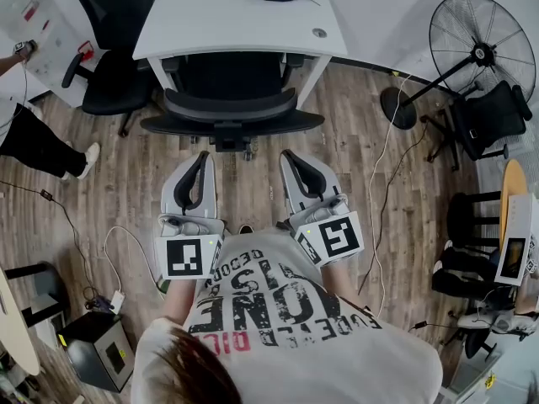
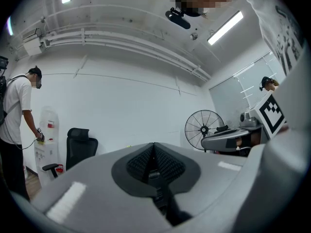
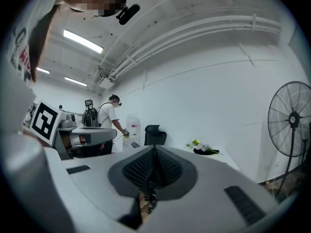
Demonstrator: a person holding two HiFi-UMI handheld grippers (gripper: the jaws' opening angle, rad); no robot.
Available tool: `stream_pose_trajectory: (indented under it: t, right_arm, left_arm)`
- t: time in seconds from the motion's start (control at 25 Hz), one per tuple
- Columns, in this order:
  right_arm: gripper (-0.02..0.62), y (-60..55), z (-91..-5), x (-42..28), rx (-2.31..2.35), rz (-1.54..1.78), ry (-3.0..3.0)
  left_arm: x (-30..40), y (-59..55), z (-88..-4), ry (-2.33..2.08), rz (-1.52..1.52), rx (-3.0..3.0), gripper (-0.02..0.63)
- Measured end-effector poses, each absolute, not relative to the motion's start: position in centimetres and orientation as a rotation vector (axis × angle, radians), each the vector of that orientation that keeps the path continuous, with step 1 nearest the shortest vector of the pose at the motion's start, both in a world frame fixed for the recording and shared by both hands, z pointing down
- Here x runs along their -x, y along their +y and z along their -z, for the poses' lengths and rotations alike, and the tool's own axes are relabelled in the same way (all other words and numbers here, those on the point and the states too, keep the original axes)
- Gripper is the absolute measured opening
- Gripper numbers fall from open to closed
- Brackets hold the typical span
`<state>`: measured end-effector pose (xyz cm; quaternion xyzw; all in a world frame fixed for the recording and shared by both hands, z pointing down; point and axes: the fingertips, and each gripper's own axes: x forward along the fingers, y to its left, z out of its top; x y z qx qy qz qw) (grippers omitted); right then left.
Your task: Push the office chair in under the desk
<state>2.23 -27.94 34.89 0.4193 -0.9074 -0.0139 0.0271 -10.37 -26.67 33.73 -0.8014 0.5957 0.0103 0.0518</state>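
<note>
The office chair (image 1: 232, 112) stands at the worktop's (image 1: 244, 23) near edge, its seat apparently partly under and its backrest lying crosswise along that edge. Just behind it and not touching, the left claw (image 1: 203, 156) and the right claw (image 1: 292, 155) point straight at the backrest. Both are pressed together, empty and about equally near.

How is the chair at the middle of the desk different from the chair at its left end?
The middle chair shows us its back and faces the desk; the left chair faces our way, beside the desk. The middle chair sits between the desk's legs; the left chair stands clear of them. Both are black office chairs.
</note>
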Motion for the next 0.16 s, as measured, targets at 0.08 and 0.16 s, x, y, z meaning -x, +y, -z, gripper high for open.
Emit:
stream_pose_trajectory:
  t: [0.08, 0.16]
  right_arm:
    - [0.020, -27.89, -34.86, -2.14, -1.292, 0.043, -2.805]
    - [0.018, -27.83, -34.86, -2.02, -1.288, 0.043, -2.808]
  left_arm:
    - [10.35, -26.61, -33.70, 1.814, -0.031, 2.442, 0.012]
    - [10.34, -26.53, -33.77, 1.819, -0.026, 2.452, 0.012]
